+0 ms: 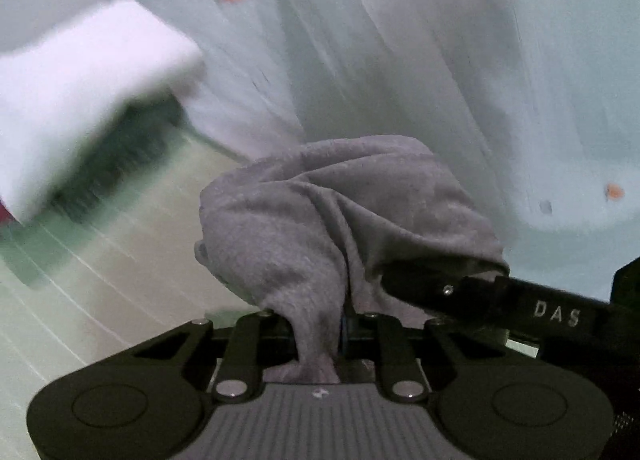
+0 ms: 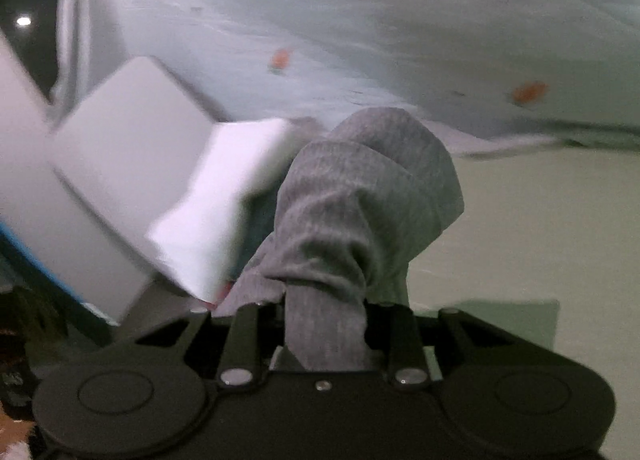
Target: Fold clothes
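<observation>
One white block, blurred, is seen at the left of the left wrist view, above a pale green surface. One grey garment is bunched at the centre and clamped in the closed jaws of the left gripper; the right gripper reaches into it from the right. Behind, a pale sheet carries three orange marks. In the right wrist view, the right gripper is likewise closed on the grey garment.

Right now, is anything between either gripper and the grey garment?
No. The left gripper and right gripper are each shut directly on the grey garment. The white block sits just beside it, not in between.
</observation>
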### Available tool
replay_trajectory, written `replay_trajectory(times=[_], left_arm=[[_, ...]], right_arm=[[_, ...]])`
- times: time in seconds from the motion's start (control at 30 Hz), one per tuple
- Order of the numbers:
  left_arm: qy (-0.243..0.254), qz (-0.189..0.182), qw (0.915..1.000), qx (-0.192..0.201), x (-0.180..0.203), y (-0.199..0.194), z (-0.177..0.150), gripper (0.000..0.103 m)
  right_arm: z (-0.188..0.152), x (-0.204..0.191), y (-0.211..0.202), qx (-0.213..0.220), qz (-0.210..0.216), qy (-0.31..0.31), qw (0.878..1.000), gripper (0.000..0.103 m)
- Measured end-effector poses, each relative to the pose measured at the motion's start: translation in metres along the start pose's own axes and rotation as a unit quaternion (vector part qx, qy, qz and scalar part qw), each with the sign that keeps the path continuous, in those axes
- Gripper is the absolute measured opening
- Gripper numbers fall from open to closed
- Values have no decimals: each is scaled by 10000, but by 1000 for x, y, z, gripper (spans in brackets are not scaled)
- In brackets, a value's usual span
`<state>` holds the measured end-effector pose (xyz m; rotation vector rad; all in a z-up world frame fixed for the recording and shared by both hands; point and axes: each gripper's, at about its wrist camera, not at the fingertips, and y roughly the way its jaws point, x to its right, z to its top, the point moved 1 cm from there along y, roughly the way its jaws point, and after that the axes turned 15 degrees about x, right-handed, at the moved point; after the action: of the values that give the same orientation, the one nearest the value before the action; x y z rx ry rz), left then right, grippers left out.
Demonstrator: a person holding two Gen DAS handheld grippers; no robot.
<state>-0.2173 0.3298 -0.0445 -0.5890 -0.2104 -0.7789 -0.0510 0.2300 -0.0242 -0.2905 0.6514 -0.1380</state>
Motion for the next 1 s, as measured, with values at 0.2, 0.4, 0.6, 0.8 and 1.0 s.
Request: replay_trajectory(times=[0.2, 0.4, 0.6, 0.8, 1.0], left_arm=[[-56, 451, 9938, 1015, -65, -47, 100, 20], [353, 789, 9750, 2046, -123, -68, 206, 20], [257, 1336, 9648, 2250, -192, -30, 251, 34], [-308, 2279, 9623, 1450, -273, 46, 200, 67], [-866, 2275, 9612, 1299, -317, 59, 171, 101]], right_arm=[[44, -73, 79, 71, 1099, 268, 9936, 26], [95, -141, 178, 286, 2105, 696, 9747, 26], [100, -148, 270, 226, 1969, 919, 9758, 32], [59, -95, 345, -198, 832, 1199, 9891, 58], [45, -72, 361, -319, 168, 1006, 9943, 84]])
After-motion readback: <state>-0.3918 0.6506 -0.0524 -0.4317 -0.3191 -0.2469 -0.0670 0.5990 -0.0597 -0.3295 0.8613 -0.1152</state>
